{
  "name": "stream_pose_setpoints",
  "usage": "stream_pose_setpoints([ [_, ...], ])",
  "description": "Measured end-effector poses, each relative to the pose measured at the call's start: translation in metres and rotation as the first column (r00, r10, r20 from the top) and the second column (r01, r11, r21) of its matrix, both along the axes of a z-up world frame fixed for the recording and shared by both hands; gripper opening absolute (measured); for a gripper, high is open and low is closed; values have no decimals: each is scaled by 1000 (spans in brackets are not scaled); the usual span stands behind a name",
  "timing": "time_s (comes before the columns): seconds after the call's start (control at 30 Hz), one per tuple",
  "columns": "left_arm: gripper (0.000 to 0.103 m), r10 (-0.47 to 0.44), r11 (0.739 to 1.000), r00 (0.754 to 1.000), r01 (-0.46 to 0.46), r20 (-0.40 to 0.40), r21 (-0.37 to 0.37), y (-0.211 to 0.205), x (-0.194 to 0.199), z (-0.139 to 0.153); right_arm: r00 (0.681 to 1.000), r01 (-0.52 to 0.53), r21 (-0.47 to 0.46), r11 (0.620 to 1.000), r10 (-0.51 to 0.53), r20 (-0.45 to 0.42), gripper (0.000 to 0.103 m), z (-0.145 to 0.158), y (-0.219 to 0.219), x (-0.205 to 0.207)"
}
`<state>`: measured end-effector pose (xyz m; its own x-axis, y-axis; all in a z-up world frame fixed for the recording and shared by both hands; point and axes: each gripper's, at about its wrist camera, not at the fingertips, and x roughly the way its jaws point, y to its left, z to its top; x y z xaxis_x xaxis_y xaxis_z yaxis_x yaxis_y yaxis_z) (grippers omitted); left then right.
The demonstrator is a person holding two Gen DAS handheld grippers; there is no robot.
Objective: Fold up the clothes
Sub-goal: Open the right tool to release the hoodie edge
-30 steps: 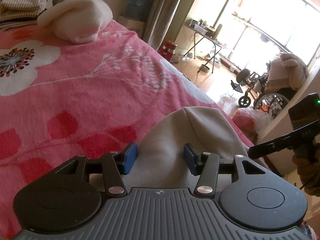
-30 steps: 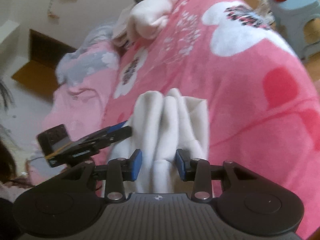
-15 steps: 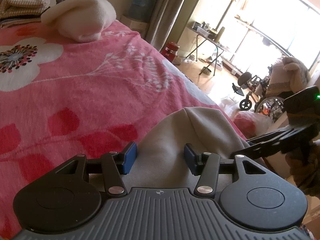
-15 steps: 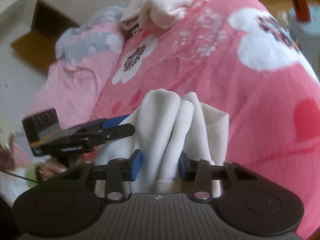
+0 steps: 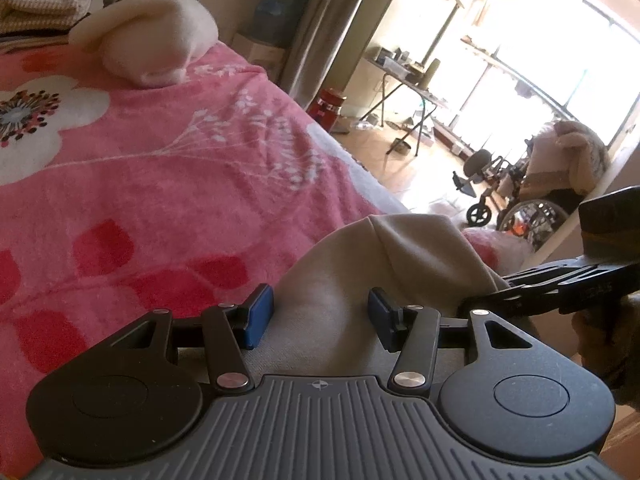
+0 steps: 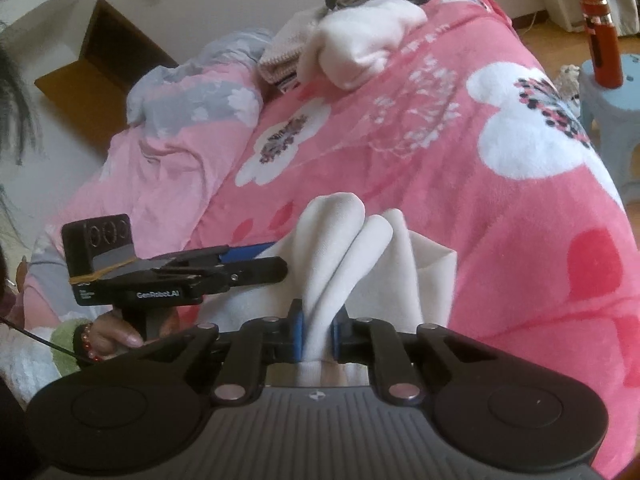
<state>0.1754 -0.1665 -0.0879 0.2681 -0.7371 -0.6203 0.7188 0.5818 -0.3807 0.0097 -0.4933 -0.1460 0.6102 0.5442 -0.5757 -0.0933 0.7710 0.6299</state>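
Pink floral blanket (image 6: 500,216) under me; R gripper (image 6: 318,330) closing, pads pinching cream garment (image 6: 344,248); L gripper (image 5: 320,312) jaws apart w/ cloth between.

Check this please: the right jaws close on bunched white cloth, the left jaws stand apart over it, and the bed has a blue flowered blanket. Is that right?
One thing is wrong: the blanket is pink with white flowers, not blue, as the right wrist view shows. The rest holds: the right gripper is closing on the bunched white cloth, and the left gripper stands apart over it.

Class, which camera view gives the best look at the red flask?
The right wrist view: the red flask stands upright on a pale blue stool beside the bed, its whole side visible. The left wrist view shows only a small red container on the floor; whether it's the same one is unclear.
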Motion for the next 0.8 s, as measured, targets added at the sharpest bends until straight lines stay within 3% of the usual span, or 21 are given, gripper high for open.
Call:
stream_pose_setpoints([
  [0.13,52,3,1000,1000,-4,24,30,-6,-2,-5,1000,3,56,998,-1,-28,14,-22,-11,9],
  [0.27,52,6,999,1000,-7,27,36,-6,-2,-6,999,-29,56,998,30,-18,15,-27,-14,14],
  [0.43,53,12,999,998,-15,55,52,-9,-8,-5,995,70,107,992,-62,-75,34,-22,-33,4],
  [0.5,54,17,998,998,-21,59,56,-10,-9,-5,988,148,65,987,-144,-60,47,-8,-43,-12],
  [0.57,54,21,998,998,-25,66,59,-10,-10,-5,980,193,43,980,-191,-56,47,4,-49,-30],
  [0.67,55,28,997,996,-33,85,68,-10,-12,-3,981,183,49,982,-179,-76,47,17,-47,-64],
  [0.8,55,49,996,992,-57,114,72,-7,-19,6,986,113,-12,994,-114,-122,53,18,-24,-91],
])
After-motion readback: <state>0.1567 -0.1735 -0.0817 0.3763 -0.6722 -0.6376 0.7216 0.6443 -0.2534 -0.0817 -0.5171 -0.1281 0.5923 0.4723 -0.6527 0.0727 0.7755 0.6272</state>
